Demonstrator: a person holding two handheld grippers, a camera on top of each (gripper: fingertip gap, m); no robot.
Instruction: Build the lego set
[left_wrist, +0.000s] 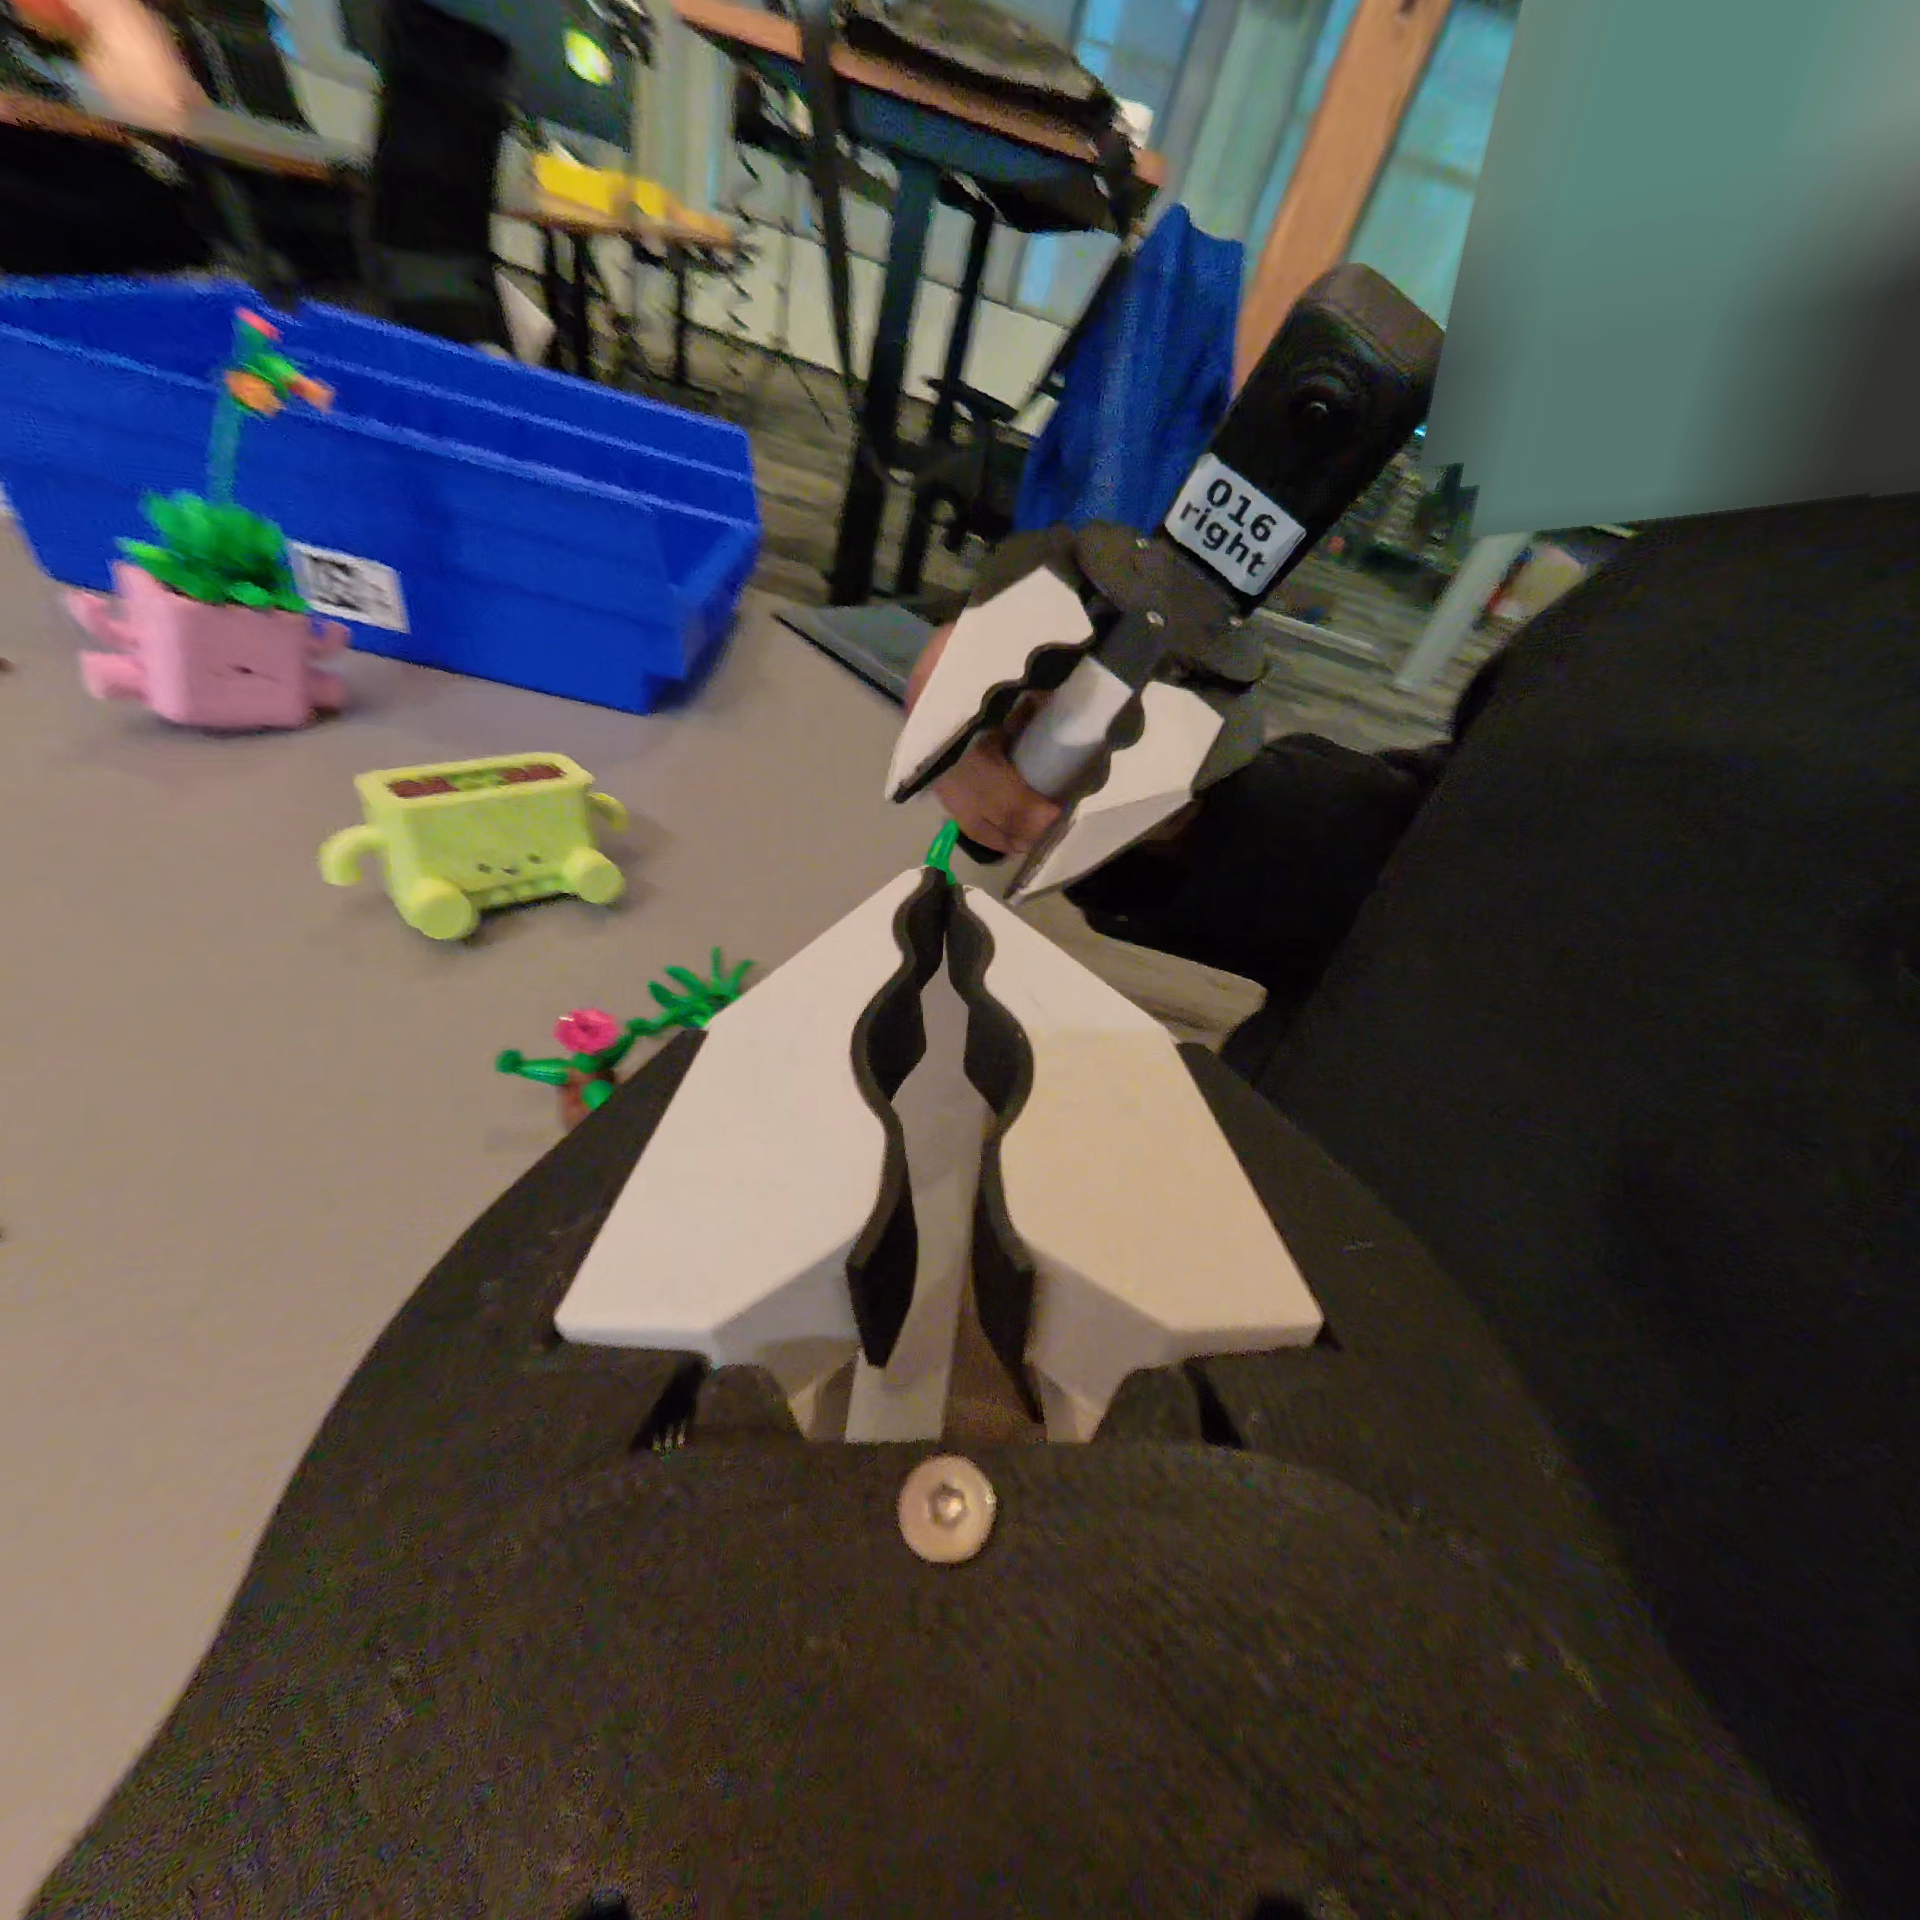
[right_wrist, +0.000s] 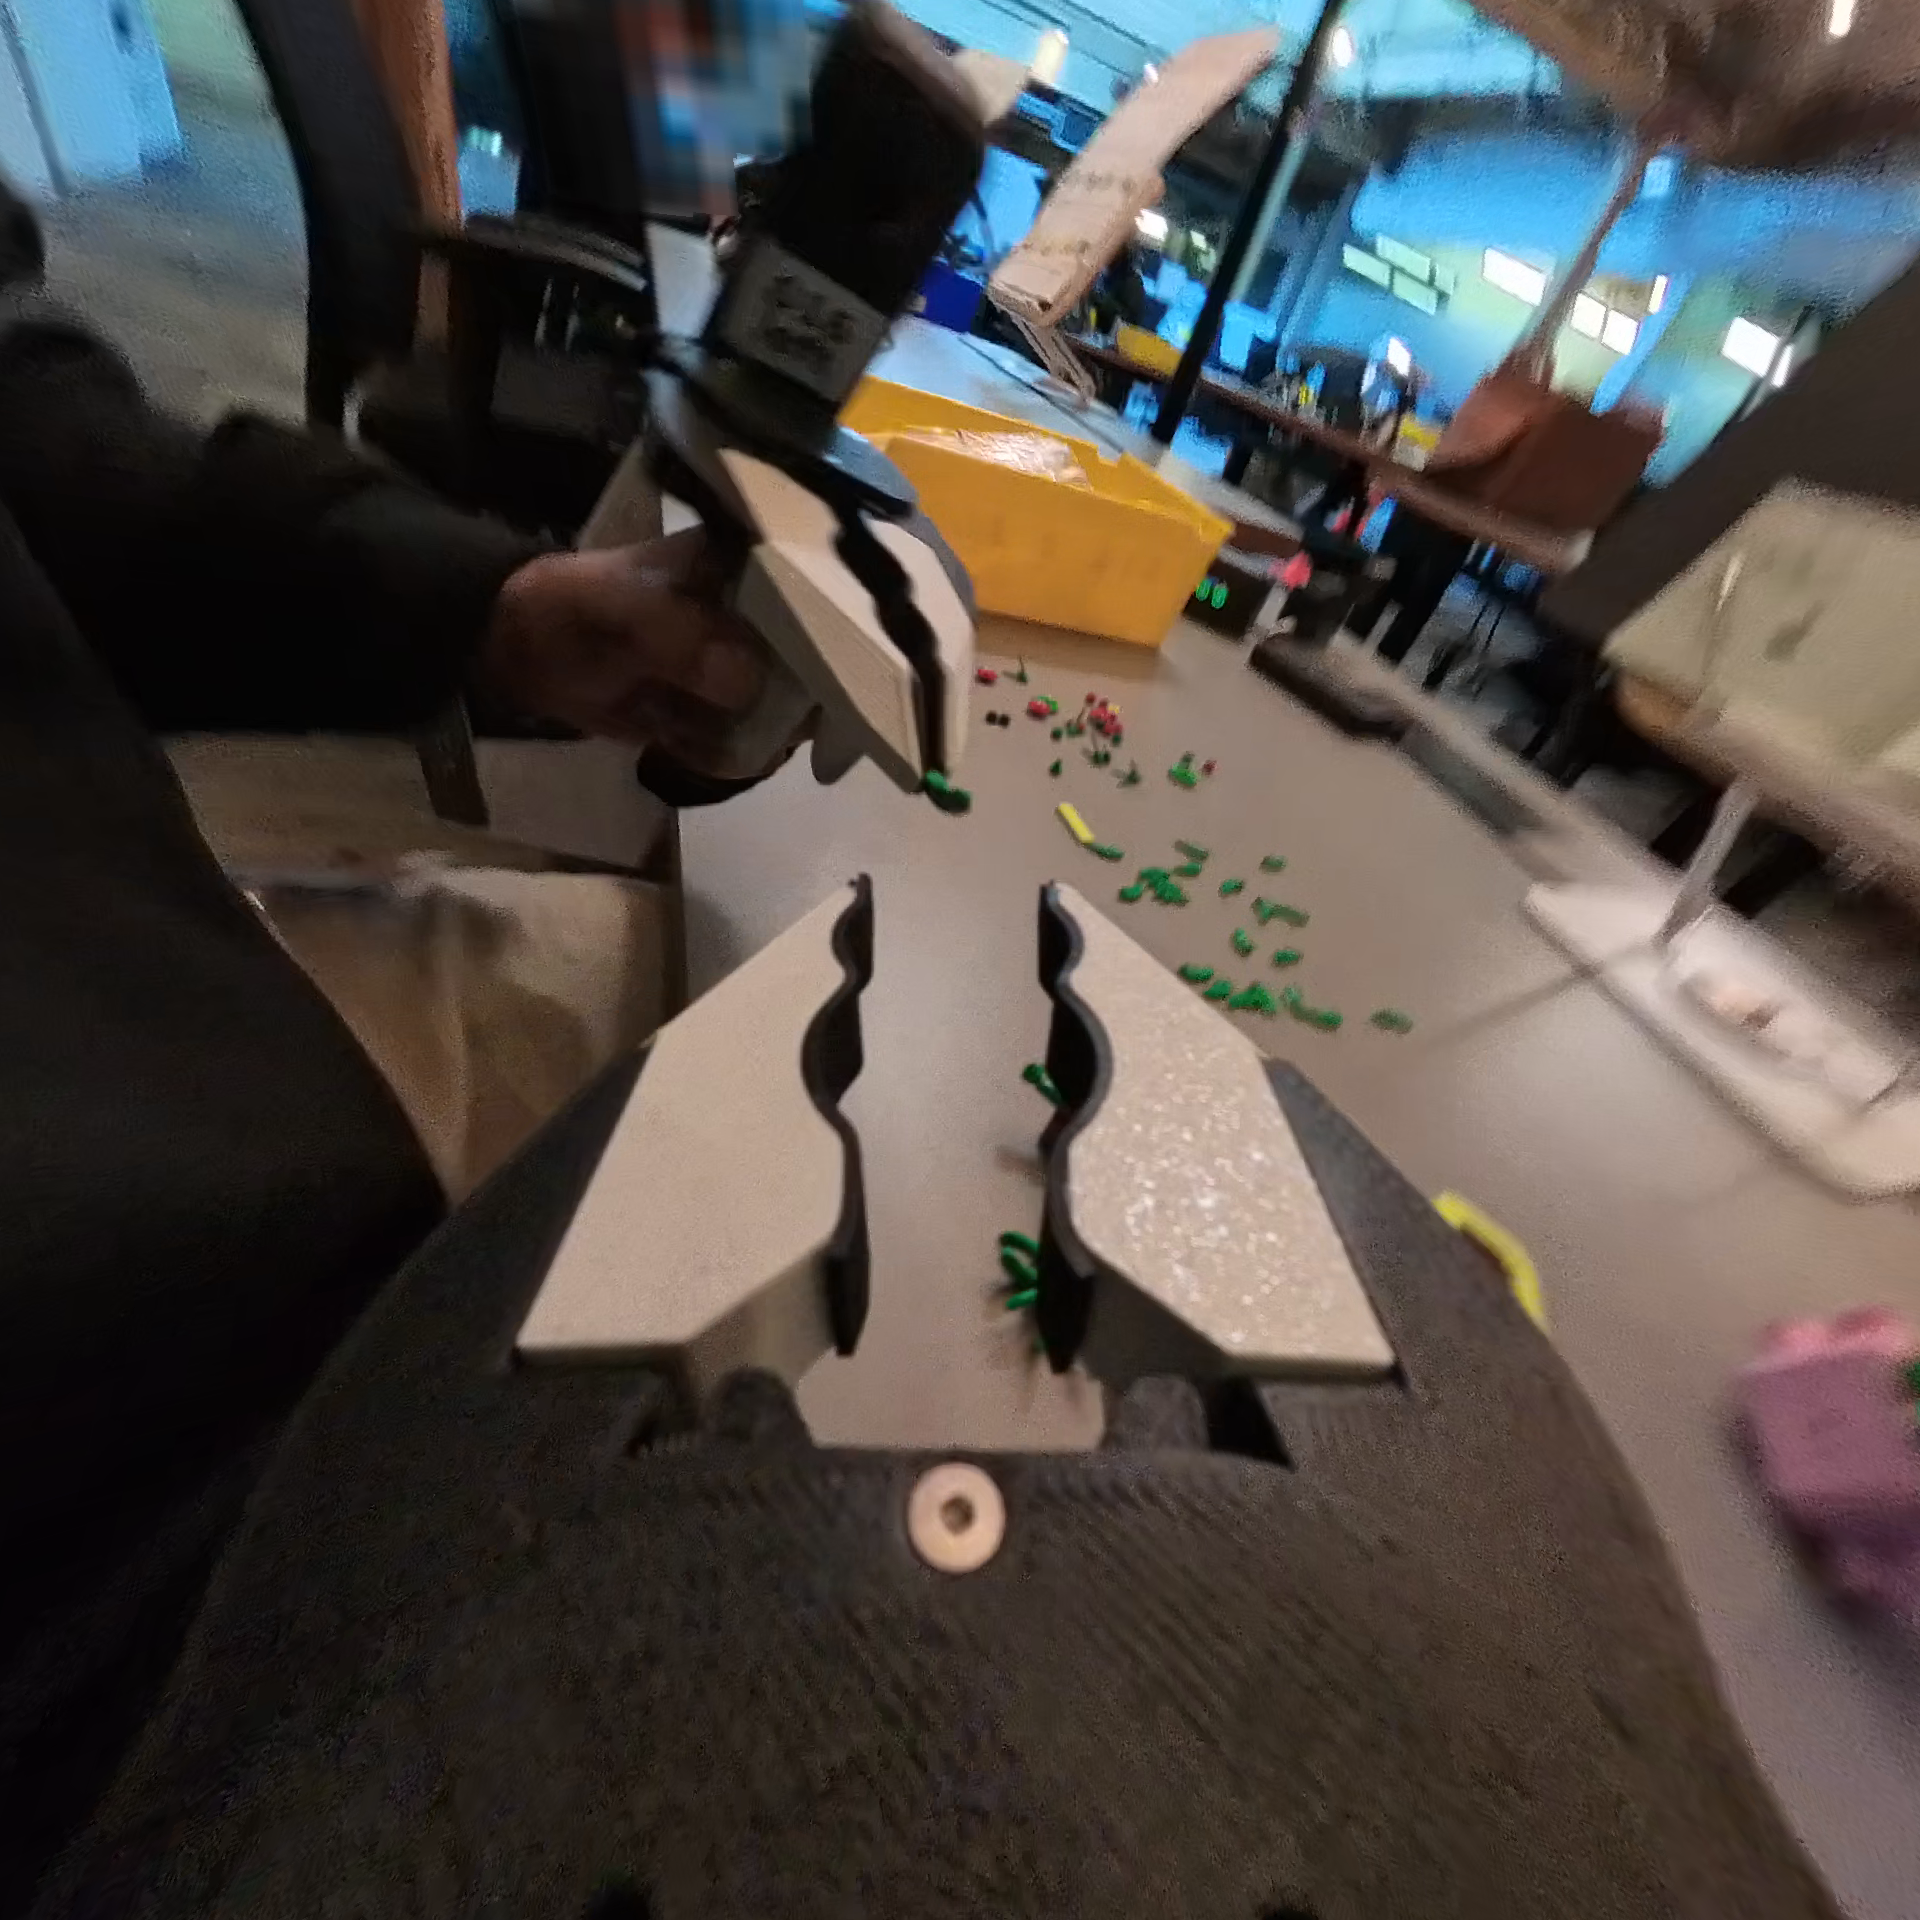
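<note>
My left gripper is shut on a small green lego stem piece that sticks out past its tips; it also shows in the right wrist view with the green piece at its tips. My right gripper is open and empty above the table; in the left wrist view it hangs just beyond my left tips, jaws apart. Several loose green, red and yellow lego pieces lie scattered on the grey table. A built pink flower with green leaves lies on the table to the left.
A pink lego pot with a plant and a tall flower and a lime-green lego pot stand on the table. A blue bin is behind them. A yellow bin is at the far end. A person's dark sleeve is at left. The tips of both grippers are at nearly the same place.
</note>
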